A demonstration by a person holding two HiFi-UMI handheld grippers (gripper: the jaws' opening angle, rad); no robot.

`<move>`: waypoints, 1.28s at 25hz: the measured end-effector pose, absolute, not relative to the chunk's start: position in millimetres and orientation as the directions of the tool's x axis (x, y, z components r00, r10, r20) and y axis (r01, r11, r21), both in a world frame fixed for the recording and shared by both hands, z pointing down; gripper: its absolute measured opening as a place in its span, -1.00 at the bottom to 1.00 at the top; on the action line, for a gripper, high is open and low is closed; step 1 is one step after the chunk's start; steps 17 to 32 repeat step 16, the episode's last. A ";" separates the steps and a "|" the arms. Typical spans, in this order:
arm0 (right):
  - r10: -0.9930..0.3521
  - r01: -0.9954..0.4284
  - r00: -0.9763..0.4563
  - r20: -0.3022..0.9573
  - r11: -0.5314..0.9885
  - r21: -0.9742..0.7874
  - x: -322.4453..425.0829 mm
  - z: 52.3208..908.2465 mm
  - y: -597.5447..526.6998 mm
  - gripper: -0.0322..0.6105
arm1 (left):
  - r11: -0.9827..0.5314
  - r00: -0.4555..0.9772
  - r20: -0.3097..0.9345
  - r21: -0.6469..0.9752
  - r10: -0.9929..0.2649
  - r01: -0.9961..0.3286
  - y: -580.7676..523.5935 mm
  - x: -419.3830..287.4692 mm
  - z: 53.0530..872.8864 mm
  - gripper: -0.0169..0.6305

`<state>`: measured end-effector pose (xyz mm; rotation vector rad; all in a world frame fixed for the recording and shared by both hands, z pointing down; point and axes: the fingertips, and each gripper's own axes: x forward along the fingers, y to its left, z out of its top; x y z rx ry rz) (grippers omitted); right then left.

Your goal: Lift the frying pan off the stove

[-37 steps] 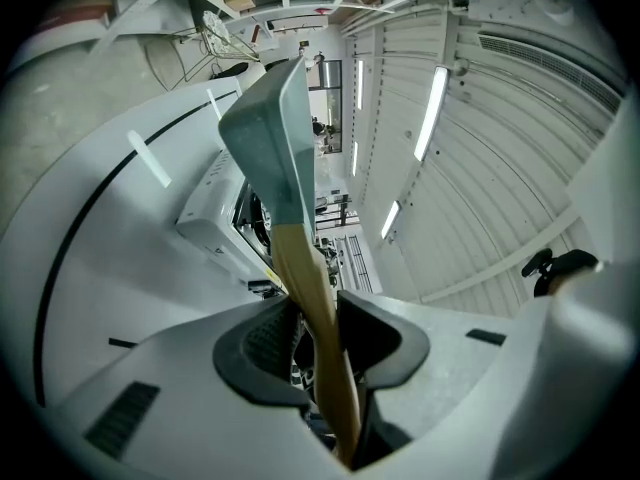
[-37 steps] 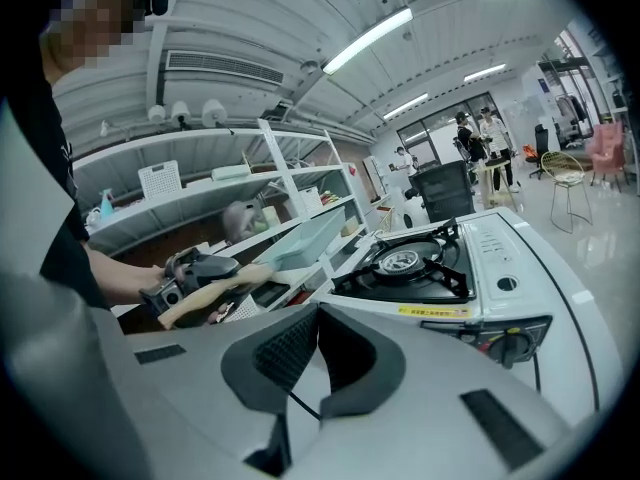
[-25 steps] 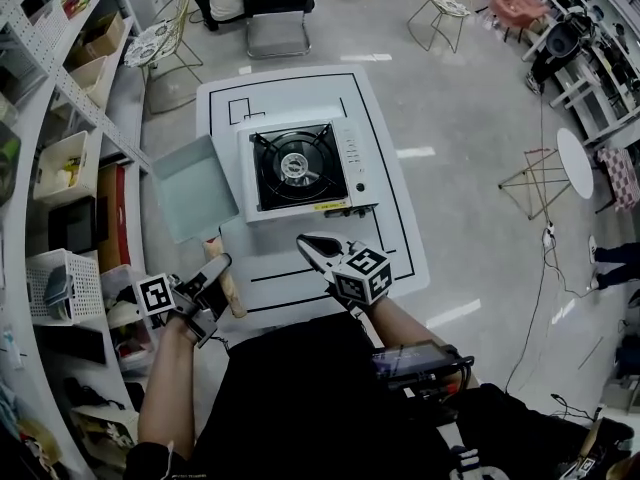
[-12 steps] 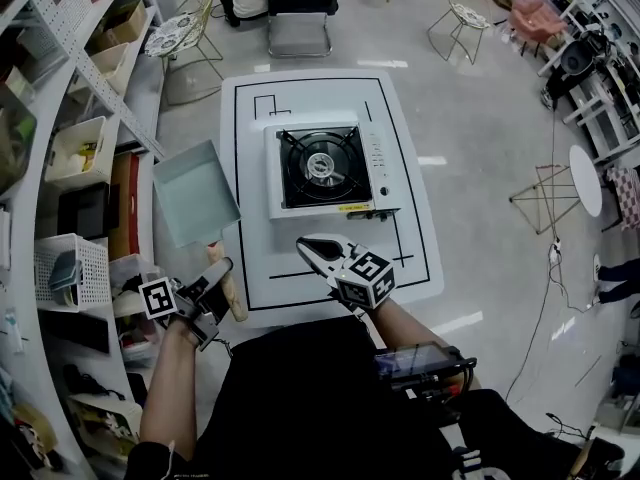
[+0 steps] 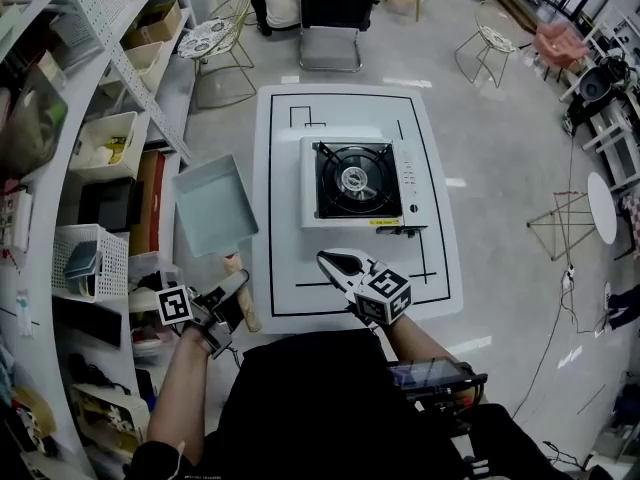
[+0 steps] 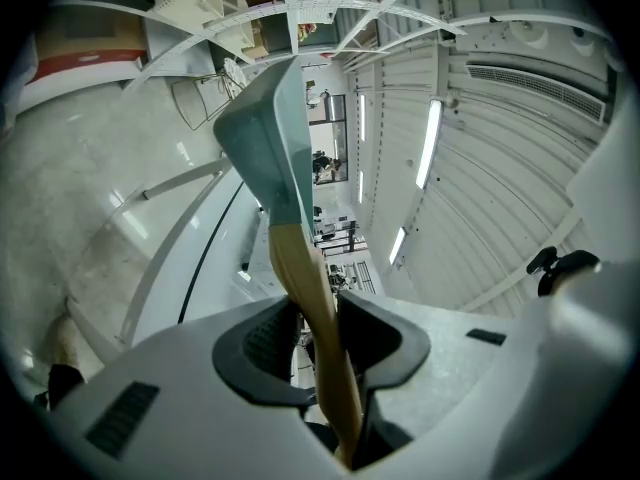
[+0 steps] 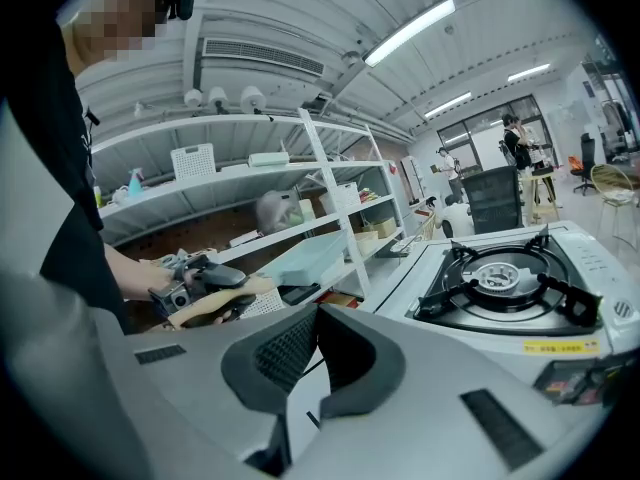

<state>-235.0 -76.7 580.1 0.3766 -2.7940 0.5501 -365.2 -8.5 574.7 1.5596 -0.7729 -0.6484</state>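
frying pan (image 5: 213,205) keeps drifting left, clear of the stove (image 5: 357,181), left claw (image 5: 235,286) clamped on its handle (image 6: 305,288), right claw (image 5: 330,261) closed on nothing, so the lift looks done

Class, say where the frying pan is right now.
In the head view the frying pan is held left of the table and stove, its wooden handle clamped in the left hand-held gripper.
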 end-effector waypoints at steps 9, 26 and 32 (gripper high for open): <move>-0.225 -0.324 -0.923 0.313 0.893 -0.313 -234.2 579.9 -71.0 -0.82 | -0.056 0.629 0.020 0.993 -0.777 -0.101 1.0 -367.9 580.5 -0.57; -0.252 -0.350 -0.916 0.313 0.883 -0.312 -226.7 578.7 -62.9 -0.82 | -0.051 0.641 0.018 0.995 -0.767 -0.089 6.8 -363.5 582.8 -0.57; -0.252 -0.350 -0.916 0.313 0.883 -0.312 -226.7 578.7 -62.9 -0.82 | -0.051 0.641 0.018 0.995 -0.767 -0.089 6.8 -363.5 582.8 -0.57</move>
